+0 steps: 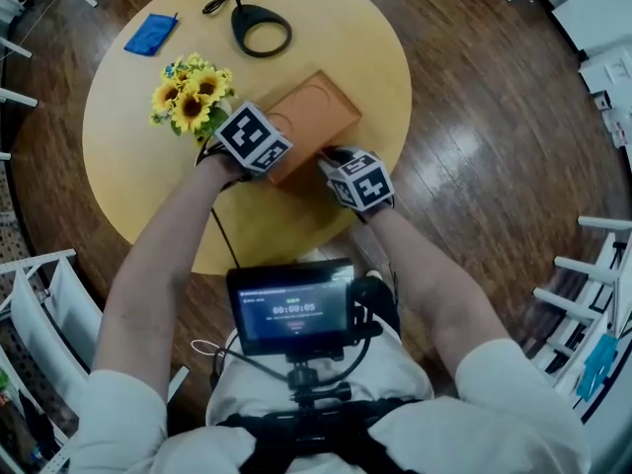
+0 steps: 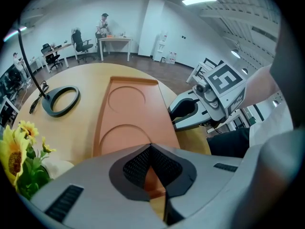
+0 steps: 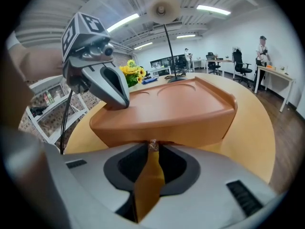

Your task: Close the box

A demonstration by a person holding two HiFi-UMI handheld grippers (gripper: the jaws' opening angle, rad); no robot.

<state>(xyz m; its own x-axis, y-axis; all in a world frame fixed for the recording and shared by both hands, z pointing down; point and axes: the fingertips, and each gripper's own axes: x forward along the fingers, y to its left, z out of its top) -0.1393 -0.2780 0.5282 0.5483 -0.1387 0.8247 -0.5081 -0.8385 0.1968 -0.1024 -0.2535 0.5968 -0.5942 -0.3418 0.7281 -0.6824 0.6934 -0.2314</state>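
Note:
An orange-brown box lies on the round wooden table, its lid down flat with two round recesses in it. My left gripper rests on the lid's near left end, jaws shut with nothing between them. My right gripper is at the box's right side. Its jaws are shut, and the tips touch the box's side wall just under the lid's rim. A small shiny bit shows at those tips; I cannot tell what it is.
Yellow sunflowers stand just left of the box, close to my left gripper. A black ring on a cable and a blue cloth lie at the table's far side. White racks stand on the floor at the left.

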